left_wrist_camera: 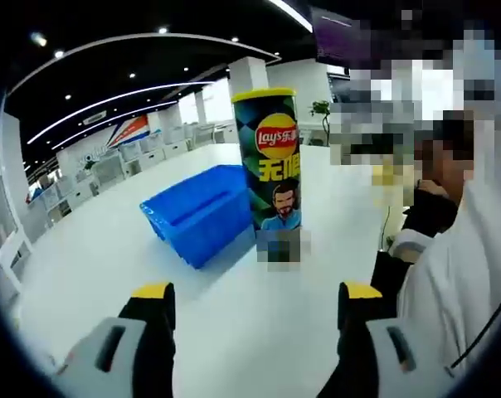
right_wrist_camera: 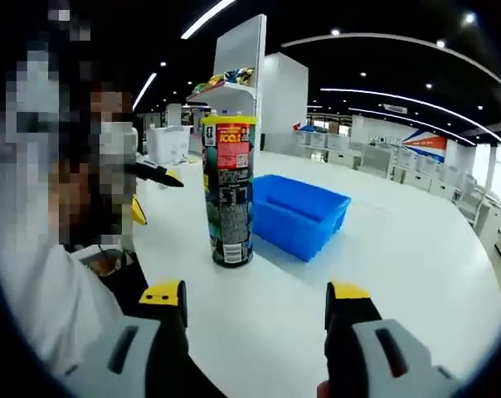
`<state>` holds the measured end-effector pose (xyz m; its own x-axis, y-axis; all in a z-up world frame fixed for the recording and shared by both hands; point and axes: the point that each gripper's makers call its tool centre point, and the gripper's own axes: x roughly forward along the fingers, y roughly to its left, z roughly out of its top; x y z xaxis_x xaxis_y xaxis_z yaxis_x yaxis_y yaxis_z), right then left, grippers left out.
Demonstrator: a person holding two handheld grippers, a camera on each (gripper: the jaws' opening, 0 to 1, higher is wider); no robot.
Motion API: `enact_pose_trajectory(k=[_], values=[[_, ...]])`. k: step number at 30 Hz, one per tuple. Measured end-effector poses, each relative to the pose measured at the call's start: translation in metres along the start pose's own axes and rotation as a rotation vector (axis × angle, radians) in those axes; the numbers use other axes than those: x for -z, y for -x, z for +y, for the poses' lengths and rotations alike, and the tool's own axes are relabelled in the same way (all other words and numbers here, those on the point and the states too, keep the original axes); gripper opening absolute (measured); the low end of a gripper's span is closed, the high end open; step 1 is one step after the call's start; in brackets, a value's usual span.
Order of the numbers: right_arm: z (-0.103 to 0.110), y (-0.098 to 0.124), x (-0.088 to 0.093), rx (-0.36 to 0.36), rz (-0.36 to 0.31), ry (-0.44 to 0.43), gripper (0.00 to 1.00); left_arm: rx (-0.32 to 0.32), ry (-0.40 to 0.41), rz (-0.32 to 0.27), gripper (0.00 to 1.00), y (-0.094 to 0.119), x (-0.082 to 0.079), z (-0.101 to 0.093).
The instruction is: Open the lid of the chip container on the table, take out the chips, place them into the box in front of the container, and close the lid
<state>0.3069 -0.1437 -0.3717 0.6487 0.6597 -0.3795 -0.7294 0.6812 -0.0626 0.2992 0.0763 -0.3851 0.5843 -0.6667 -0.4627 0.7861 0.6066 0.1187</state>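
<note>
**Tall chip can could tip over**

Nearest, the left tongs point(left_wrist_camera: 246, 303) and right tongs point(right_wrist_camera: 256, 300) are wide open, holding nothing. Farther on the white counter point(left_wrist_camera: 234, 332), the chip can point(left_wrist_camera: 275, 166) stands upright, lid on, beside the blue box point(left_wrist_camera: 196, 211). A bump might knock it down. It says "Lay's".

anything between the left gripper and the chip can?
Nothing: in the left gripper view, only bare white table runs from the open left gripper to the chip can. The blue box sits off to its side.
</note>
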Motion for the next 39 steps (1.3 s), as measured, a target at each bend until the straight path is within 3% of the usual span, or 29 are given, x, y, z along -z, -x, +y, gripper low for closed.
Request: enact_pose_trajectory(k=[6, 18, 39], values=[[0.004, -0.003, 0.007, -0.016, 0.037, 0.026, 0.68, -0.011, 0.016, -0.016, 0.79, 0.002, -0.002, 0.005], [0.002, -0.002, 0.006, -0.01, 0.033, 0.018, 0.69, -0.025, 0.036, -0.001, 0.78, 0.005, 0.0, 0.007], [0.002, -0.002, 0.002, -0.015, 0.022, 0.011, 0.7, -0.03, -0.015, -0.044, 0.79, 0.005, -0.01, 0.011]])
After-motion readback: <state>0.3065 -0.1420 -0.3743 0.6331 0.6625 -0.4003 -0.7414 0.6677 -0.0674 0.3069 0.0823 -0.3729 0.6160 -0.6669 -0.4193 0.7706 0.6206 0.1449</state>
